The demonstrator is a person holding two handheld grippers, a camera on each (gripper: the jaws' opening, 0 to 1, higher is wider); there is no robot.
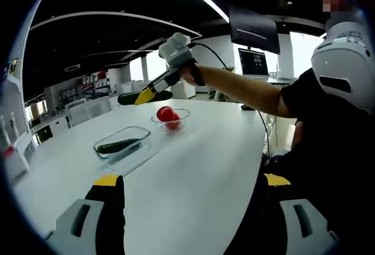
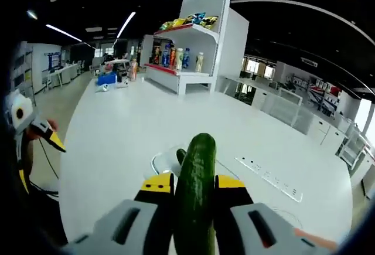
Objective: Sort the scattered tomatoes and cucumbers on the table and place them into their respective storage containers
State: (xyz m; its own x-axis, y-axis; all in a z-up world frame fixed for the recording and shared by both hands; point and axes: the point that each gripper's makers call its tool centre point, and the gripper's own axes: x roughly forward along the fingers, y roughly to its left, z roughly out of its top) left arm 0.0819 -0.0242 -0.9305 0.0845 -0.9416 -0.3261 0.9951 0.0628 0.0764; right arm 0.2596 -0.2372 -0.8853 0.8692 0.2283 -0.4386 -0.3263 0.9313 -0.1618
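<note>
White oval table (image 1: 193, 173): carried a clear rectangular glass container (image 1: 124, 148) and, just beside it, a clear round glass bowl (image 1: 171, 120). Rectangular container: held one dark green cucumber (image 1: 117, 146), lying flat. Round bowl: held red tomatoes (image 1: 168, 116). Right gripper (image 1: 146, 96), grey body with yellow-tipped black jaws: seen in the left gripper view, held aloft in a person's hand above the table, beyond both containers; jaws pinched a second dark green cucumber (image 2: 195, 199). In the right gripper view this cucumber stood lengthwise between the two jaws, its rounded end pointing away from the camera. Left gripper (image 1: 190, 180): jaws spread wide, nothing between them, low over the near table edge. White shelving unit (image 2: 196, 38): stood at the far end of the table, stocked with bottles and packets.
</note>
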